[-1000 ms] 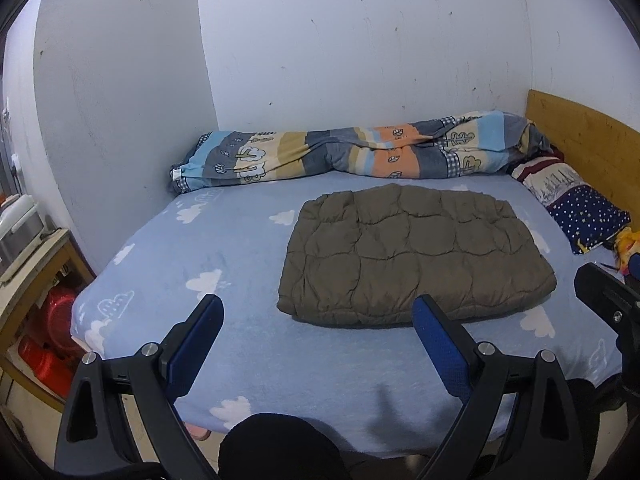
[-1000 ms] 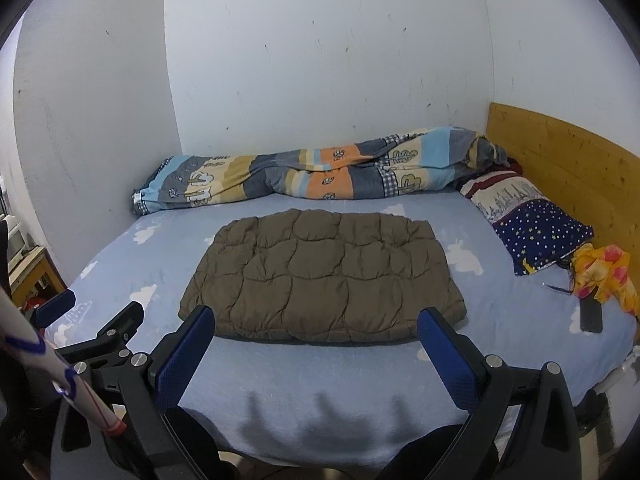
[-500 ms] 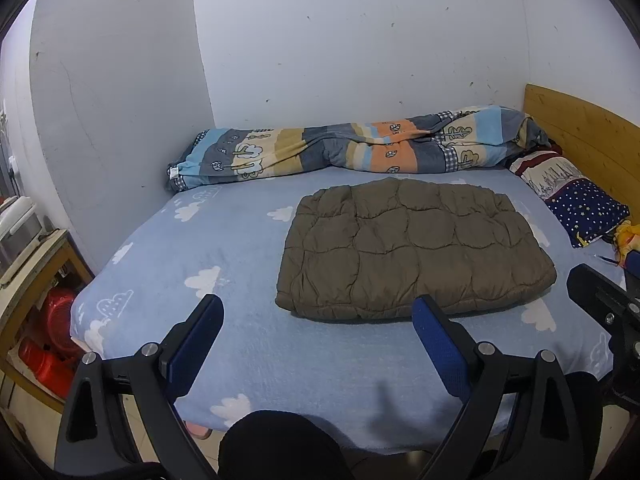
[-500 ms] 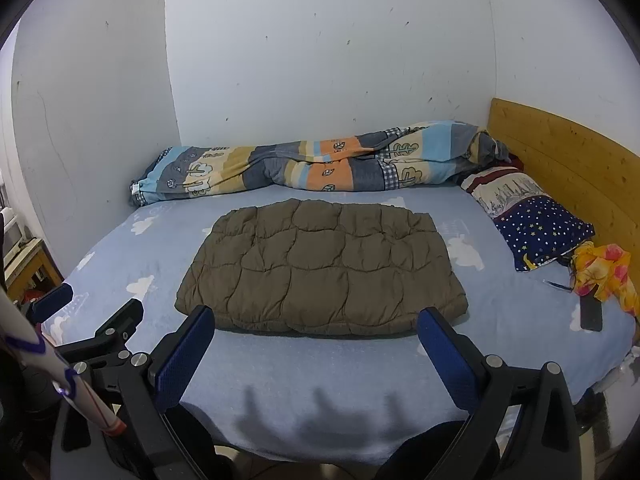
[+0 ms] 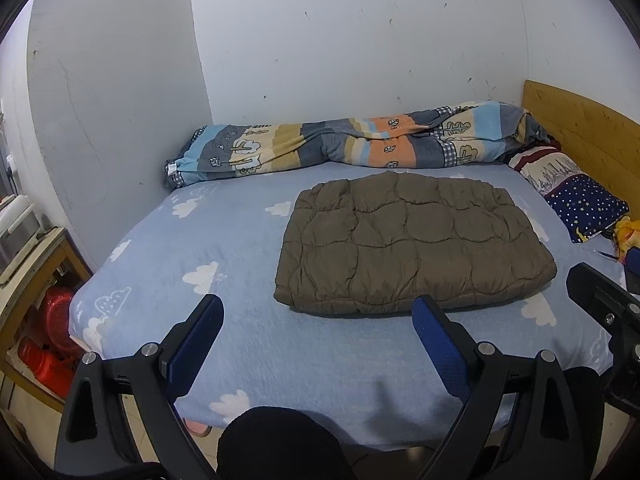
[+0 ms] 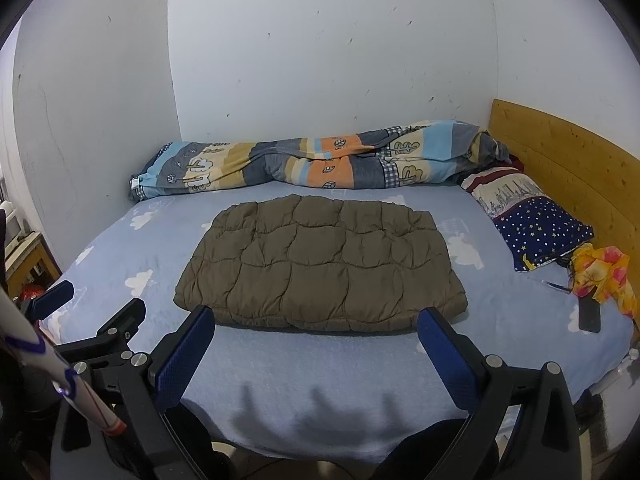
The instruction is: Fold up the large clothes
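A brown quilted garment [image 5: 408,244] lies folded into a flat rectangle in the middle of the bed [image 5: 200,248]; it also shows in the right wrist view [image 6: 320,264]. My left gripper [image 5: 318,312] is open and empty, held above the bed's near edge, short of the garment's front left. My right gripper [image 6: 316,322] is open and empty, held near the garment's front edge without touching it. The left gripper [image 6: 84,312] shows at the left of the right wrist view.
A rolled patterned duvet [image 6: 320,160] lies along the far wall. A starry pillow [image 6: 540,232], a yellow cloth [image 6: 604,276] and a dark phone [image 6: 590,314] lie at the right by the wooden headboard [image 6: 568,160]. A wooden shelf with red items [image 5: 44,320] stands left of the bed.
Both grippers have drawn back and risen slightly from the bed; the folded garment sits a little lower and farther in both views. Nothing was gripped or released.
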`<state>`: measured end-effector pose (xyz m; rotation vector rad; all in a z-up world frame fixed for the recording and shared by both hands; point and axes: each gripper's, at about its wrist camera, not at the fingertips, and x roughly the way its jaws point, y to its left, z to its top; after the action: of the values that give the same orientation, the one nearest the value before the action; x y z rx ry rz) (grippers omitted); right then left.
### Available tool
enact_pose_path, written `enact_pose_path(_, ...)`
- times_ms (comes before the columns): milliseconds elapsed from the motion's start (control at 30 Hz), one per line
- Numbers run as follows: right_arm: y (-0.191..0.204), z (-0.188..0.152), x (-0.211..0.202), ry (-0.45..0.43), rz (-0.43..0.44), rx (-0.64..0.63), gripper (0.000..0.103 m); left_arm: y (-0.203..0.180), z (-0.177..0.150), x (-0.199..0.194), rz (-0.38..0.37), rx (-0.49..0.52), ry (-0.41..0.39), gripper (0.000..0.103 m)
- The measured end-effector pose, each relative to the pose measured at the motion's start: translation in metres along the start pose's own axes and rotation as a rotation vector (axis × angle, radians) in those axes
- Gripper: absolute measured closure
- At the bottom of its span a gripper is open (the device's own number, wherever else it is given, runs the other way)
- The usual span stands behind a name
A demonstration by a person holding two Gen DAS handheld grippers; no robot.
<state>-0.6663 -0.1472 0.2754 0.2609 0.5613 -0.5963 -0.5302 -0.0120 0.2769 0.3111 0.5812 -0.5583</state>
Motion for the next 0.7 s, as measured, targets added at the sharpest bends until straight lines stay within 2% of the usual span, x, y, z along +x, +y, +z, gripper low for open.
enact_pose_path(700,-0.0074,-0.0038,0.0053,0.016,0.004,-0.012,0.0,0.0057,-0.0039,0.0065,0.0,-0.003,0.019,0.008)
